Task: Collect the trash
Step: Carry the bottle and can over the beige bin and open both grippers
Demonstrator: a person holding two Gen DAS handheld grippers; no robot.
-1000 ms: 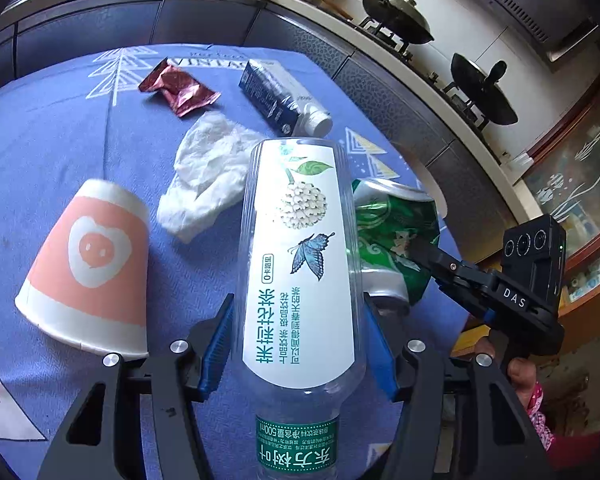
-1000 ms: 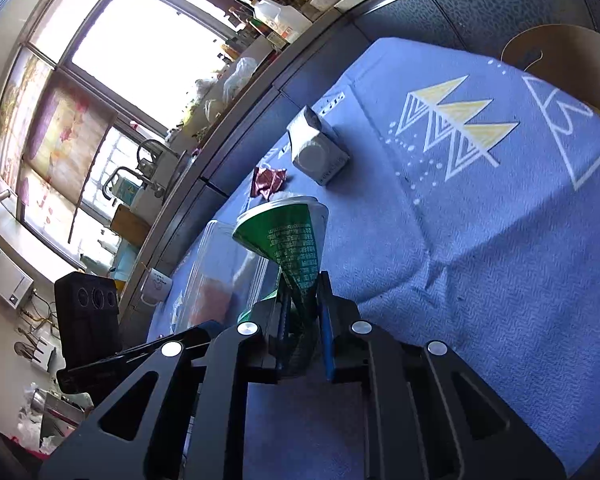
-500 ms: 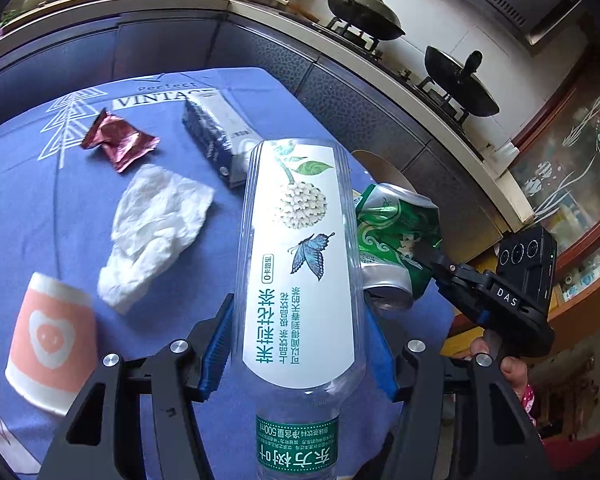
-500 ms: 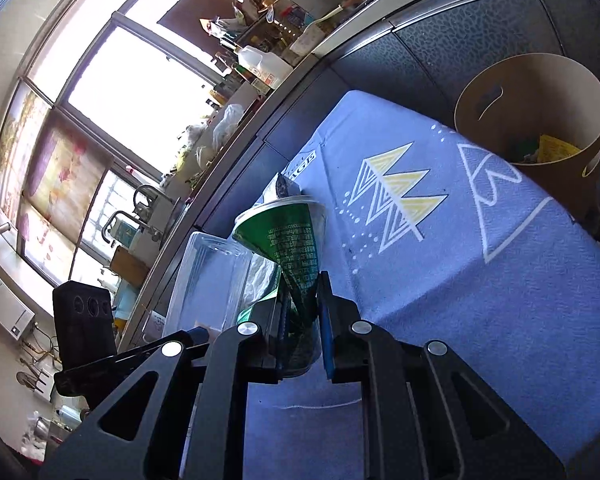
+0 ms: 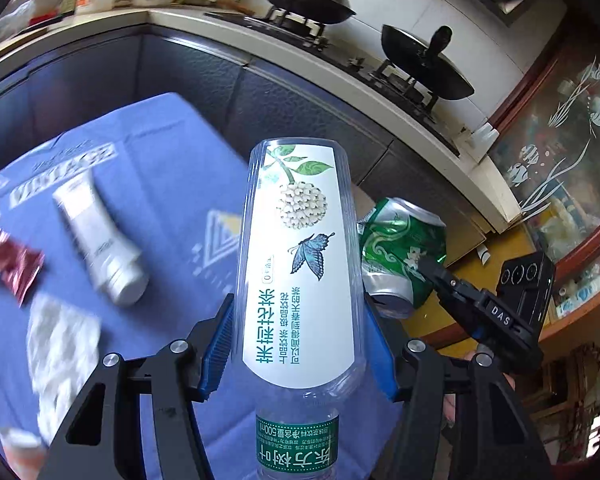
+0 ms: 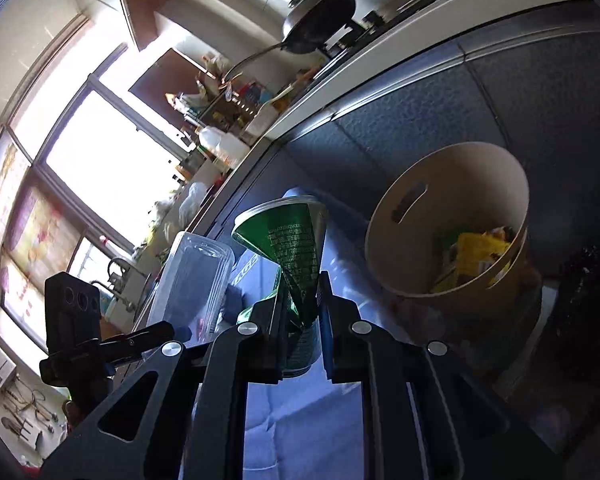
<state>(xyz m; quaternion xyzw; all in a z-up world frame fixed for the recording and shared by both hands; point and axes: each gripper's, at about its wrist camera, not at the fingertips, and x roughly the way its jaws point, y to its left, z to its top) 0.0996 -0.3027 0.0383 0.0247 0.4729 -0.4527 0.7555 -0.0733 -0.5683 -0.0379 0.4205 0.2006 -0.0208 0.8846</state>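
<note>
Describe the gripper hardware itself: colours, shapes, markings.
Both are matte black, with angular linkage arms that have triangular cut-outs and silver pivot screws. The left gripper has blue ribbed finger pads. The right gripper shows white "DAS" lettering and a black box with three round lenses; the left carries the same box. No cables or sleeves visible.

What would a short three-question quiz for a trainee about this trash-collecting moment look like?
1. True or false: the left gripper holds a crushed can.
2. What does the right gripper clamp?
3. Which lies on the blue tablecloth? A) white tube B) banana C) spoon

Key:
1. False: it holds the clear plastic bottle.
2. The crushed green can, near the brown bin.
3. A: the white tube.
</note>
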